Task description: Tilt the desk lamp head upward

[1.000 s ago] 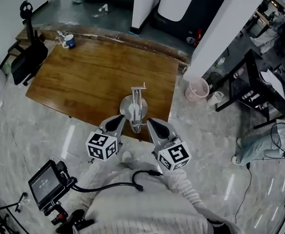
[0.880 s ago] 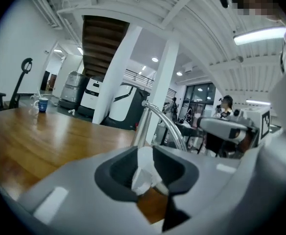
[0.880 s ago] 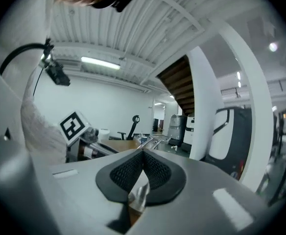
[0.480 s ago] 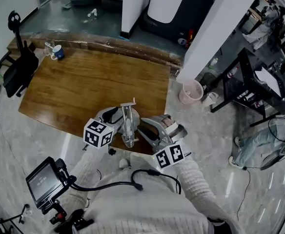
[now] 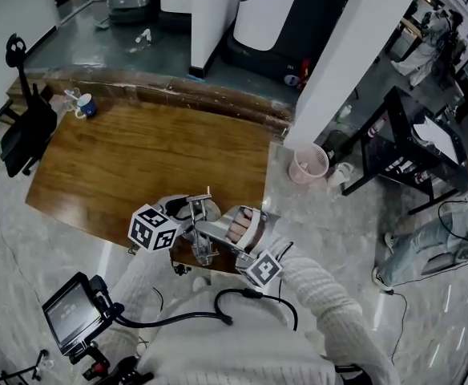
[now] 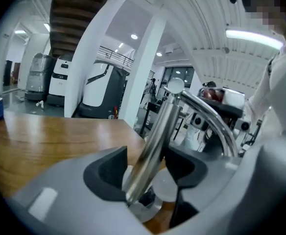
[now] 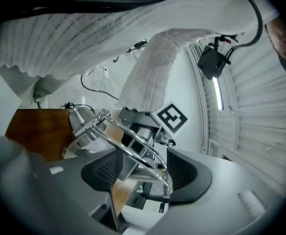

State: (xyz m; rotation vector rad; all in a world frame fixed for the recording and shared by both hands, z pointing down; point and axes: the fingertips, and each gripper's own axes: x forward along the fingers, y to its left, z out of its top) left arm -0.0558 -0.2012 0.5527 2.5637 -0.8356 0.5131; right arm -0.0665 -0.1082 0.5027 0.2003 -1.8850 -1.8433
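Note:
A chrome desk lamp [image 5: 200, 233] stands at the near edge of the wooden table [image 5: 138, 159]. My left gripper [image 5: 182, 217] reaches in from the left, and its jaws are opening. In the left gripper view the lamp's upright post [image 6: 155, 141] stands between the pads [image 6: 111, 168] above the round base [image 6: 150, 207]; a gap shows on the left side. My right gripper [image 5: 227, 235] comes in sideways from the right, its jaws also opening. The lamp's thin curved arm [image 7: 133, 148] runs between its pads without being pinched. The lamp head [image 7: 82, 124] lies beyond to the left.
A blue and white mug [image 5: 84, 105] sits at the table's far left corner, with a black chair [image 5: 22, 135] beside it. A pink wastebasket [image 5: 308, 163] and a black desk [image 5: 410, 147] stand to the right. A small monitor on a stand [image 5: 74, 315] is at my lower left.
Both grippers went from shut, flanking the lamp, to open around it. The left closed in on the post; the right turned sideways onto the arm.

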